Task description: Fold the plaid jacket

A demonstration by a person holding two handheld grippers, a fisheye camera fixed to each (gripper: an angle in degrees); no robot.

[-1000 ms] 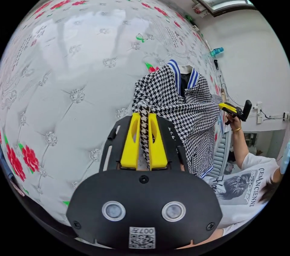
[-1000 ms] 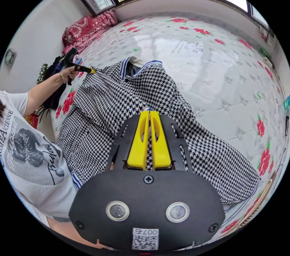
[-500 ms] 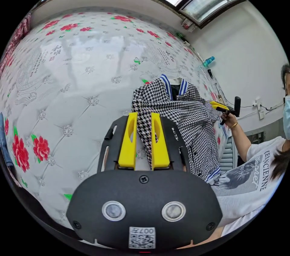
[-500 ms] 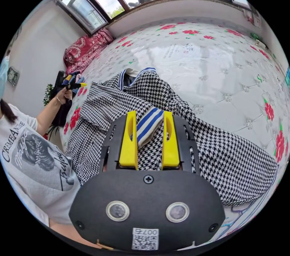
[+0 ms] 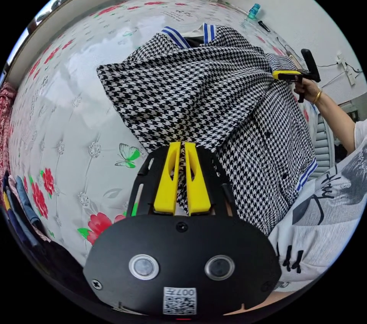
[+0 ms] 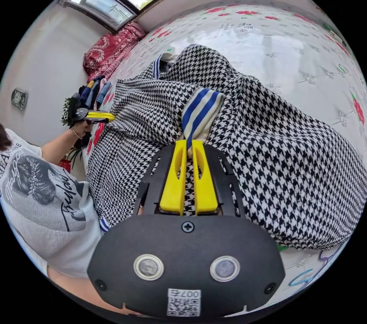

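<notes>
The black-and-white check woven cloth jacket (image 5: 198, 87) looks soft and a bit rough, not shiny. Its blue-and-white striped knit cuff (image 6: 201, 111) looks ribbed and stretchy. The white padded bed cover with red flowers (image 5: 69, 109) is smooth and glossy, with light shining off it and little button dents. The left hand-held gripper (image 5: 182, 148) has yellow plastic jaws, smooth and matt, on a black plastic body with a dull finish and small metal screws. The right hand-held gripper (image 6: 189, 145) looks the same. At 9 o'clock in the right gripper view, the person's white T-shirt (image 6: 42, 201) is soft matt cloth. The red patterned quilt (image 6: 111, 48) looks like thick cloth.
</notes>
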